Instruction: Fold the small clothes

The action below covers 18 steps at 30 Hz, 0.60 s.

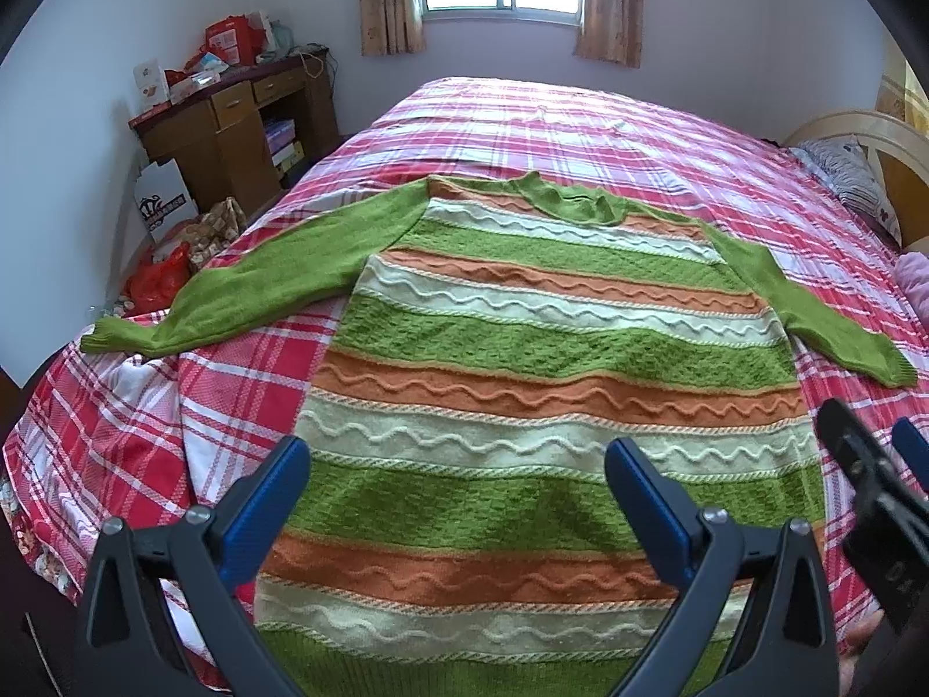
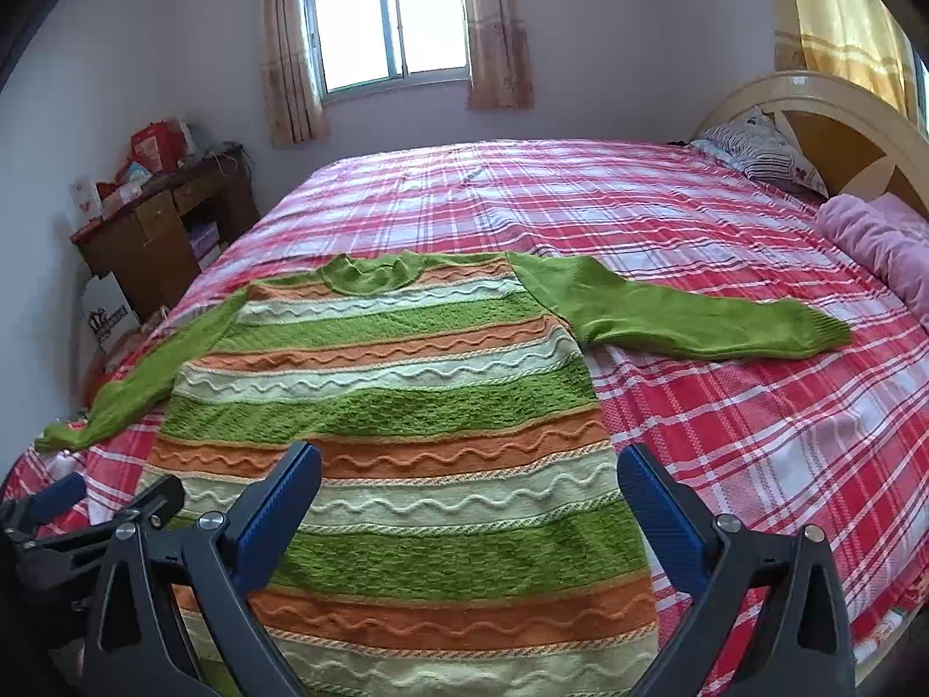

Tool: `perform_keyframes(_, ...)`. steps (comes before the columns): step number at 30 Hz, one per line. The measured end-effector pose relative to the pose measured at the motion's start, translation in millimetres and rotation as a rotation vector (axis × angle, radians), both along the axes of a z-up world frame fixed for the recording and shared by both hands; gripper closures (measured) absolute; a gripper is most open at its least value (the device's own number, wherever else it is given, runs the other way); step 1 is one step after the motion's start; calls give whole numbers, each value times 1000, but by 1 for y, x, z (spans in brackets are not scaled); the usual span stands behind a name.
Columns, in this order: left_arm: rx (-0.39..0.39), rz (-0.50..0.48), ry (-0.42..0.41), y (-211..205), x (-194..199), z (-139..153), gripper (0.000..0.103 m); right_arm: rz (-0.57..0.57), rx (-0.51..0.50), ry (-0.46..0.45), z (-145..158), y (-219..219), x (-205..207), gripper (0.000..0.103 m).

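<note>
Sweater [image 1: 522, 360] flat, tools apparently empty

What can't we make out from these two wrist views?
- Bottom hem of the green, orange and cream striped knit sweater: in both views, cut off by the lower edge and the open left gripper and right gripper.
- Left sleeve cuff: tiny and distorted at the right-wrist rim.
- Items on the brown wooden desk: too small to identify.
- Pink folded blanket: cut off by the right edge.

One sweater [image 1: 546, 348], two claws [image 1: 456, 485] [image 2: 467, 491], one bed [image 1: 580, 116], one desk [image 1: 232, 116].
</note>
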<state>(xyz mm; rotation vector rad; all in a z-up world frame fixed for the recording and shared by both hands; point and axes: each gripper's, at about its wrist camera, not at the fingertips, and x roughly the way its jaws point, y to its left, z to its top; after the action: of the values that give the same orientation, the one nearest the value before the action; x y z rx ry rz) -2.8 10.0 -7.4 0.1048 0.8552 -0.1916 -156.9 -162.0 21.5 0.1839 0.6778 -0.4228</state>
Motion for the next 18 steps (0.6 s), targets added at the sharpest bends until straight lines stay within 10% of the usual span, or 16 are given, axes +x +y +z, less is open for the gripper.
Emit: perform_keyframes(18,8,-6,17,-7,20,-17,0,8,30,26,-15,-19,26,1)
